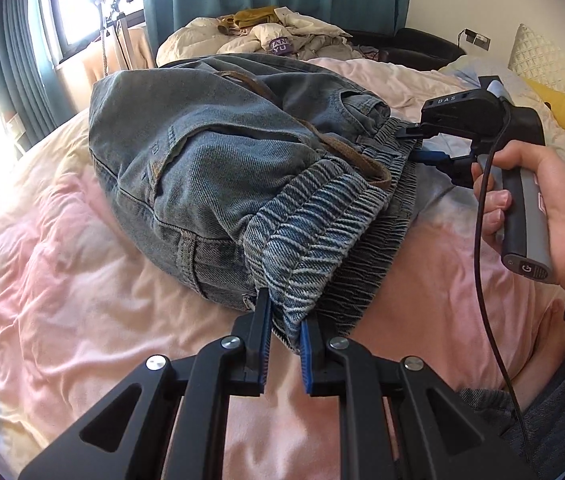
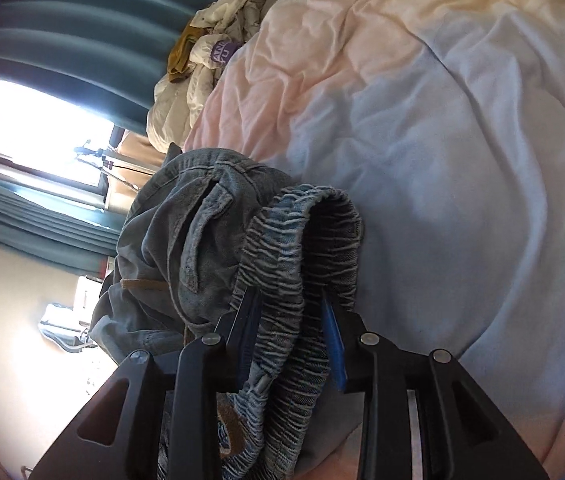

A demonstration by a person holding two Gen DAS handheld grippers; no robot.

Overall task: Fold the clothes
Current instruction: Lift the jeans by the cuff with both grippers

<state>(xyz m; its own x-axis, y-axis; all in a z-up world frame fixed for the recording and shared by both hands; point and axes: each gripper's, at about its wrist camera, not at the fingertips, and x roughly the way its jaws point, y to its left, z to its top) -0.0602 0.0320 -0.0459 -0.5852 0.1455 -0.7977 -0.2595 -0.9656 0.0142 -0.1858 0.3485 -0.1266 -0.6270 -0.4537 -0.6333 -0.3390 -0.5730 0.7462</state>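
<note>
a: left wrist view. the jeans (image 1: 210,152) are bunched in a heap on the bed cover (image 1: 82,288), waistband end toward the camera. the elastic waistband (image 1: 314,236) is pinched at its near corner by the left gripper (image 1: 285,344); jaws are narrow, with denim clamped between the blue pads. the right gripper (image 1: 422,142) is seen at the far end of the waistband, held by a hand (image 1: 538,208); its jaws are closed around the band edge there.

b: so the band is held at both ends. step in hand?

a: it is judged as holding the waistband for a stretch or a lay-down. the fold stage cannot be settled: the heap fits a garment being picked up or one being doubled over. a brown drawstring (image 1: 346,152) is draped across the top and could get trapped in a fold.

b: right wrist view?

a: that view is rolled sideways. the waistband (image 2: 294,248) is looped over between the fingers of the right gripper (image 2: 290,320); jaws are part-closed on several layers of elastic. the rest of the jeans (image 2: 170,240) hangs bunched to one side, with the bed cover (image 2: 462,140) beyond.

b: for a clean result?

a: both grips should be kept firm, tension kept even across the band, and the layers in the right grip checked, since more than one thickness looks caught.
</note>
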